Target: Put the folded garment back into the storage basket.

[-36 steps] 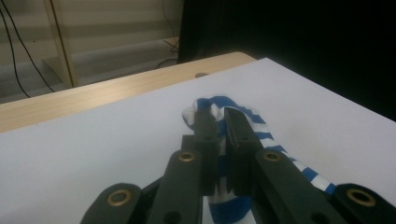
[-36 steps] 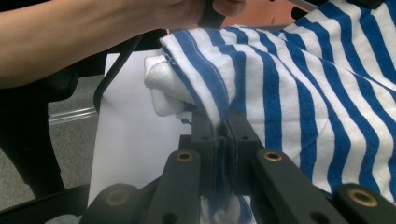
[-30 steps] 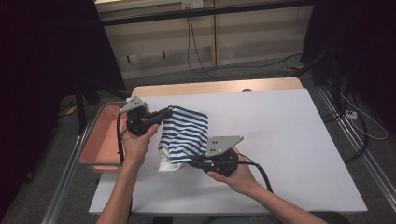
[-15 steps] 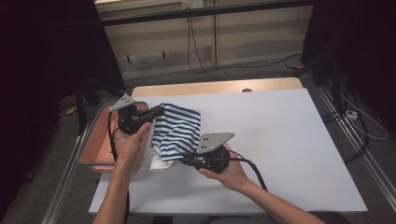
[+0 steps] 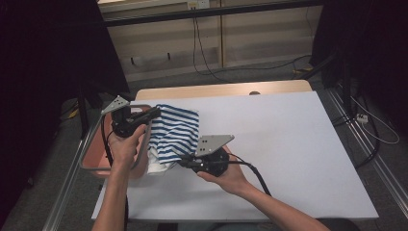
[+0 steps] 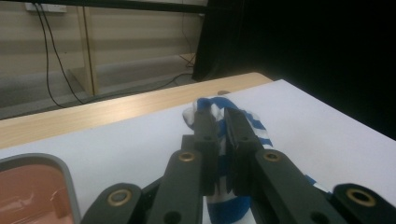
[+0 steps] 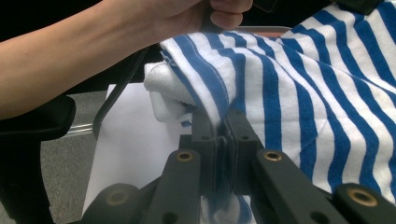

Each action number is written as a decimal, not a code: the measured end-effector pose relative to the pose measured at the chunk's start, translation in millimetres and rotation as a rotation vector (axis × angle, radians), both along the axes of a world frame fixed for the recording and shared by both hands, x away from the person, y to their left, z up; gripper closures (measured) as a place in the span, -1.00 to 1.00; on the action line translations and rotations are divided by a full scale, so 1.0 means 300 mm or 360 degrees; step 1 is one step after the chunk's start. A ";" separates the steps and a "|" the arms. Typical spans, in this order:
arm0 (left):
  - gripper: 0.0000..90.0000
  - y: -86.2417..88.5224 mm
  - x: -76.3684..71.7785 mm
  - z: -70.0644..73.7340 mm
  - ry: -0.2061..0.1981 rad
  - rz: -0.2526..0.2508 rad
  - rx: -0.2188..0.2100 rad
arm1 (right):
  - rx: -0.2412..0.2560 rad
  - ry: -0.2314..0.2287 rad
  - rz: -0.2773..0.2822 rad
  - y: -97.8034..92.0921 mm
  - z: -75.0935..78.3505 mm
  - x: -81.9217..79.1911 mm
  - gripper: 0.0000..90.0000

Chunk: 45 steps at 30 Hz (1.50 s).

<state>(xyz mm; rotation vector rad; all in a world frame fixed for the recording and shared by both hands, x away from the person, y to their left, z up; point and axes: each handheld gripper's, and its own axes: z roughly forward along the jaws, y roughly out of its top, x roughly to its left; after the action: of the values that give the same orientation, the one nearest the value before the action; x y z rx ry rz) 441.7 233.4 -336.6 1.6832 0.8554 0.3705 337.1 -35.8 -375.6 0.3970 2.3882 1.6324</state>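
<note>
Towel: a blue-and-white striped towel [image 5: 174, 132] is held up at centre-left of the high view, carried leftward since a second ago, now partly over the pink tray [image 5: 94, 155].
Left gripper [image 5: 155, 113]: clamped on its upper edge.
Right gripper [image 5: 183, 161]: clamped on its lower corner.
Meaning: judged, delivery into the tray is close.

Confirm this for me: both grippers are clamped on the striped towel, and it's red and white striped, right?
Not quite. Both grippers, left gripper and right gripper, are clamped on the striped towel, but its stripes are blue and white, as the right gripper view shows.
</note>
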 end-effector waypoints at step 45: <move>0.89 0.128 0.023 0.066 -0.0015 0.0129 -0.0004 | 0.0026 -0.0035 0.0111 0.165 0.056 0.081 0.87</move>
<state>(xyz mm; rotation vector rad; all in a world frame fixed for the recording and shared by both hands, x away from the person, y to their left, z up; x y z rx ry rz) 448.5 271.7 -316.6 1.6469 0.9184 0.4320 361.3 13.8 -358.6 0.3004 2.3997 1.6779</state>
